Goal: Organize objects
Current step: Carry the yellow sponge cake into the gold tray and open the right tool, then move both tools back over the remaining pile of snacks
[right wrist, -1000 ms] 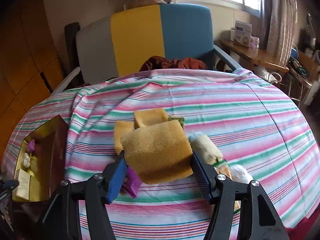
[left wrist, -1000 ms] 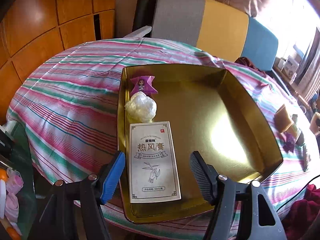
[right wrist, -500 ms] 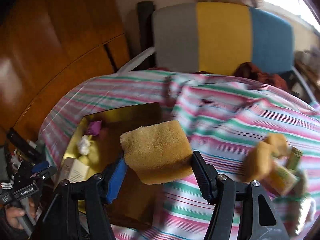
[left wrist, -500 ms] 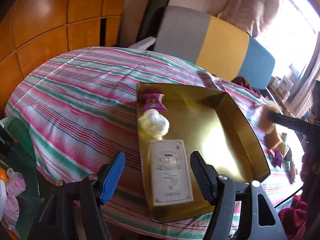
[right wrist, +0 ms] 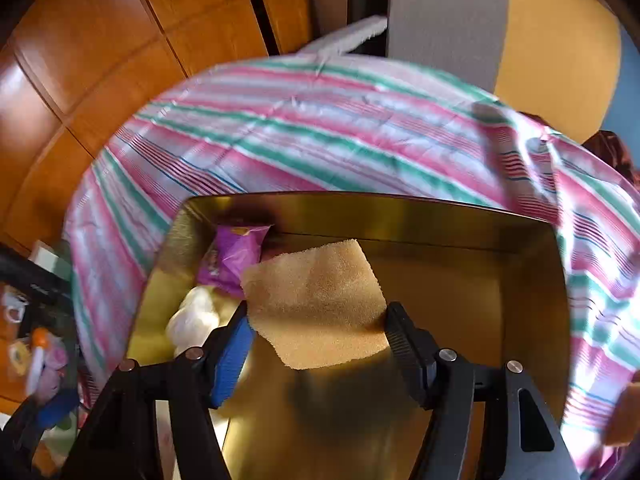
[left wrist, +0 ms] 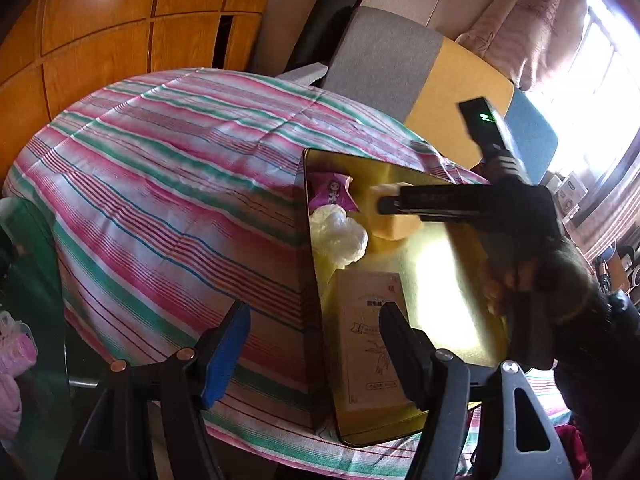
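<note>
Your right gripper (right wrist: 316, 320) has come a long way: a moment ago it was over the striped cloth by the other sponges, and now it hangs over the gold tray (right wrist: 400, 216). The yellow sponge (right wrist: 316, 304) sits between its jaws, above the tray floor. The jaws are opening now, but their pads still touch both sides of the sponge.

Your left gripper (left wrist: 316, 344) has slid only a little, so the tray now sits more to the right in its view. Its jaws are spread wide with nothing between them, over the near edge of the tray.

The tray stands on the desk, which has a striped cloth (left wrist: 180, 184) on it. The purple packet (left wrist: 332, 196), the white ball (left wrist: 340, 234) and the paper box (left wrist: 368, 336) lie in a row along the left wall of the tray. The middle and right side of the tray floor are bare and shiny.

The left view shows your right gripper (left wrist: 380, 204) from the side, reaching in across the tray, with your hand (left wrist: 528, 256) behind it. The right view shows the sponge from above, just beside the purple packet (right wrist: 236, 256) and the white ball (right wrist: 192, 316).
</note>
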The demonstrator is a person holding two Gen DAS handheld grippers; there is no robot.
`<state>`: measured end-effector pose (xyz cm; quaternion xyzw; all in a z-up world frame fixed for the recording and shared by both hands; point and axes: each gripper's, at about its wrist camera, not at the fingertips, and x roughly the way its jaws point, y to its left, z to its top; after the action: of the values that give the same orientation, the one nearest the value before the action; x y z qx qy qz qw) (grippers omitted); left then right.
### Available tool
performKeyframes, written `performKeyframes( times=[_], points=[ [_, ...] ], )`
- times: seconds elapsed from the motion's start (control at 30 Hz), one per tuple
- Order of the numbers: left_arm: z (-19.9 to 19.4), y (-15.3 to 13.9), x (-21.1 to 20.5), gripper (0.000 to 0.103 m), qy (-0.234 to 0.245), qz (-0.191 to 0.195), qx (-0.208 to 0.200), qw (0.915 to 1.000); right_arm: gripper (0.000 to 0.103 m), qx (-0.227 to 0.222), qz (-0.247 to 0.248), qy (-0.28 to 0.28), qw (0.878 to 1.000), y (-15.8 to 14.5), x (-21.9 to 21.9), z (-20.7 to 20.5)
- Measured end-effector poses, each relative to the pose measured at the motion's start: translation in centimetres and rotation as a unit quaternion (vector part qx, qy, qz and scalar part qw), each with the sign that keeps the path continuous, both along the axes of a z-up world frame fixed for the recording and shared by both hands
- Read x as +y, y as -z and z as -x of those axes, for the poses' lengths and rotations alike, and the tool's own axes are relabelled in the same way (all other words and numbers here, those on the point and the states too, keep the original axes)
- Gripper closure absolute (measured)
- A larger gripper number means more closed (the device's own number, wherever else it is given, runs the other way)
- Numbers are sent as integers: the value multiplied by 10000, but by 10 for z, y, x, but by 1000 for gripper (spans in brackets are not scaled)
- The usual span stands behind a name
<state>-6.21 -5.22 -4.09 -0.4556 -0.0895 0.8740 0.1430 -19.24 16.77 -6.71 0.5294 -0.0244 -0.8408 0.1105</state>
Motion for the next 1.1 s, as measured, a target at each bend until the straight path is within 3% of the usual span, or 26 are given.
performKeyframes(
  times=[0.1, 0.17, 0.2, 0.57, 0.83, 1.1],
  points=[
    [1, 3, 0, 36, -9, 22, -23, 10000, 30, -31, -93, 72, 9999, 9, -6, 10],
    [0, 2, 0, 36, -17, 19, 5, 10000, 7, 59, 101, 105, 9999, 7, -3, 12],
    [0, 1, 0, 36, -25, 30, 22, 10000, 5, 139, 171, 137, 9997, 3, 1, 10],
    [-12, -13, 13, 36, 41, 323, 311, 9990, 0, 746, 489, 447, 9950, -37, 41, -50],
    [-25, -31, 39, 36, 328, 511, 608, 9963, 0, 1271, 193, 643, 9896, -67, 85, -115],
    [-33, -39, 74, 36, 731, 572, 666, 9935, 0, 1425, -173, 1253, 9817, -78, 164, -166]
  ],
)
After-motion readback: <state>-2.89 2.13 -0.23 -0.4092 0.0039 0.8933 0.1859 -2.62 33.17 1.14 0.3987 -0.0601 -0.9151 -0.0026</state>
